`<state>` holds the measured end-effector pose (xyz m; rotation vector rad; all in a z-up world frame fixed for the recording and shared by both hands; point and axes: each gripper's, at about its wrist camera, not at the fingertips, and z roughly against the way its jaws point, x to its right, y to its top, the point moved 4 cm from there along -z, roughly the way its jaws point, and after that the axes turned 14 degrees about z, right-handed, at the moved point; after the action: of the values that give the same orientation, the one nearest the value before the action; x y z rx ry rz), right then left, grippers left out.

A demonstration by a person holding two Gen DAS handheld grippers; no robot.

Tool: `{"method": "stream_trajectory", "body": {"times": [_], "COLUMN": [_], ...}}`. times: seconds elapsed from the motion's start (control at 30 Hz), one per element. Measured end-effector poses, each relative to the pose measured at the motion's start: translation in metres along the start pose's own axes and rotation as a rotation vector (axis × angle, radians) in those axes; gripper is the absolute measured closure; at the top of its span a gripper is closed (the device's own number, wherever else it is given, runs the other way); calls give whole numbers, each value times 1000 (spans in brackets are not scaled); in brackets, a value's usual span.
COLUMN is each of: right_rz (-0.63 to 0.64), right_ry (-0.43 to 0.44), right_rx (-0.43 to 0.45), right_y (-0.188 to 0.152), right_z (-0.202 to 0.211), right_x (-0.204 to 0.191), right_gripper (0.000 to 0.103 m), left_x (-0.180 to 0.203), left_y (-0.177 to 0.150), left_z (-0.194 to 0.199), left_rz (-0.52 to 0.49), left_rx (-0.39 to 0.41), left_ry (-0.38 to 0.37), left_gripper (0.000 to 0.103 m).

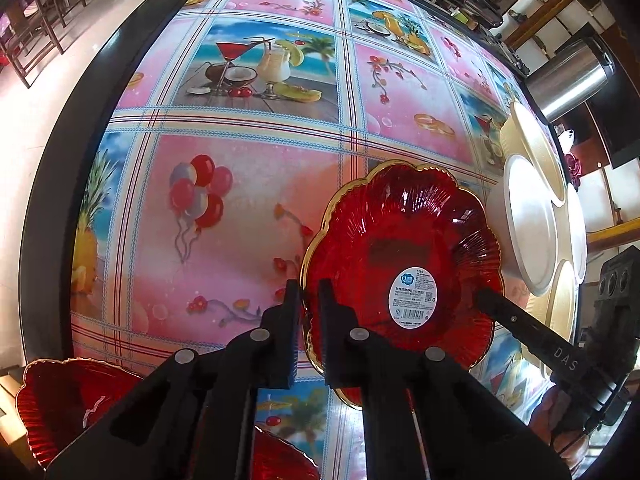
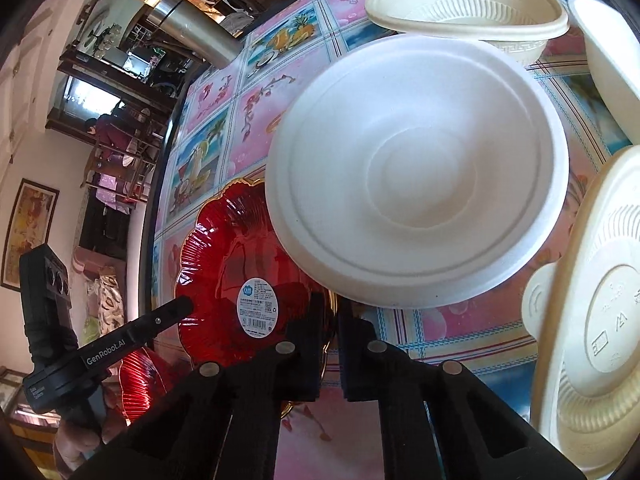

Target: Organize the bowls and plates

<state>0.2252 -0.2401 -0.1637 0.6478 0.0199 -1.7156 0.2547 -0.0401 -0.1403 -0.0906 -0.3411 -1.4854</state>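
A red glass plate (image 1: 400, 248) with a gold scalloped rim and a white label sits on the patterned table. My left gripper (image 1: 309, 300) is shut on its left rim. My right gripper (image 2: 335, 312) is shut on its opposite rim; the plate shows in the right wrist view (image 2: 228, 280). The right gripper's fingers (image 1: 520, 320) show at the plate's right edge in the left wrist view. A white foam bowl (image 2: 416, 176) stands beside the plate and overlaps it in the right wrist view. Cream bowls (image 2: 468, 4) stand behind and to the right (image 2: 600, 308).
Two more red plates (image 1: 72, 396) lie near the table's front left corner. A steel cylinder (image 1: 568, 76) stands at the far right. The table's black edge (image 1: 52, 200) runs along the left. White and cream bowls (image 1: 532, 220) line the right side.
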Motion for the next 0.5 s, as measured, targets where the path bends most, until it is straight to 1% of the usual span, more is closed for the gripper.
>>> {"method": "stream_trajectory", "body": {"times": [0.13, 0.33, 0.5], "right_rz": [16, 24, 45], "right_ry": [-17, 0, 15], "right_rx": [14, 34, 63], "right_y": [0, -2, -1], "right_z": [4, 16, 31], "right_x": [-3, -10, -25], "right_gripper": [97, 97, 97], "left_x": [-2, -3, -9], "left_y": [1, 0, -4], "left_z": [6, 31, 55], "left_rz": [12, 12, 13], "left_rx": [6, 42, 75], "left_ry": [-19, -33, -37], "left_gripper": [97, 97, 97]}}
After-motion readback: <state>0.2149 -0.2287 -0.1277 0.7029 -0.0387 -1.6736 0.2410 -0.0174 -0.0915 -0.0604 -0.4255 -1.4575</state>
